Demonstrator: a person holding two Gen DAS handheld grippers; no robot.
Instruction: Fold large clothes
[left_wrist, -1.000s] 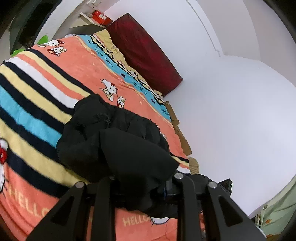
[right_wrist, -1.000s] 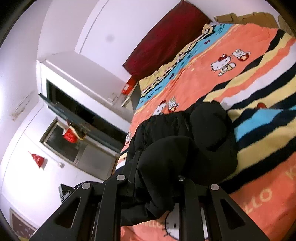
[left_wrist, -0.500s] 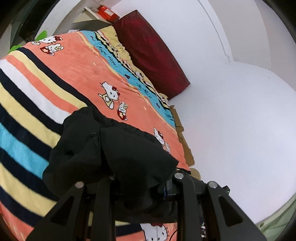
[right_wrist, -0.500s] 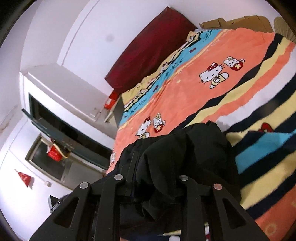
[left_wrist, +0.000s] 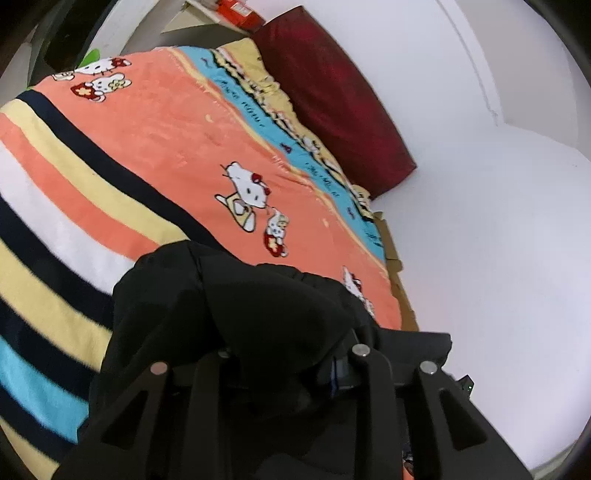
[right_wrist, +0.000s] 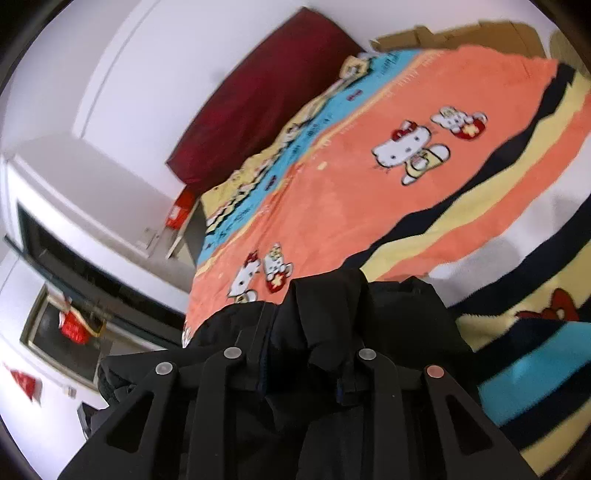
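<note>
A large black garment (left_wrist: 229, 310) hangs bunched over my left gripper (left_wrist: 284, 365), which is shut on its cloth; the fingertips are hidden under the fabric. In the right wrist view the same black garment (right_wrist: 354, 317), with a zip line showing, drapes over my right gripper (right_wrist: 299, 365), which is shut on it too. Both grippers hold the garment above the near part of the striped orange cartoon-cat blanket (left_wrist: 155, 140) on the bed, also seen in the right wrist view (right_wrist: 351, 206).
A dark red pillow (left_wrist: 332, 92) leans on the white wall at the head of the bed (right_wrist: 258, 99). Cardboard (right_wrist: 461, 33) lies along the bed's wall side. A white cabinet (right_wrist: 74, 192) and a red box (right_wrist: 179, 214) stand beside the bed.
Both grippers have lifted and carried the black garment toward the head of the bed. The garment now hangs off the blanket's near stripes, more bunched around the fingers.
</note>
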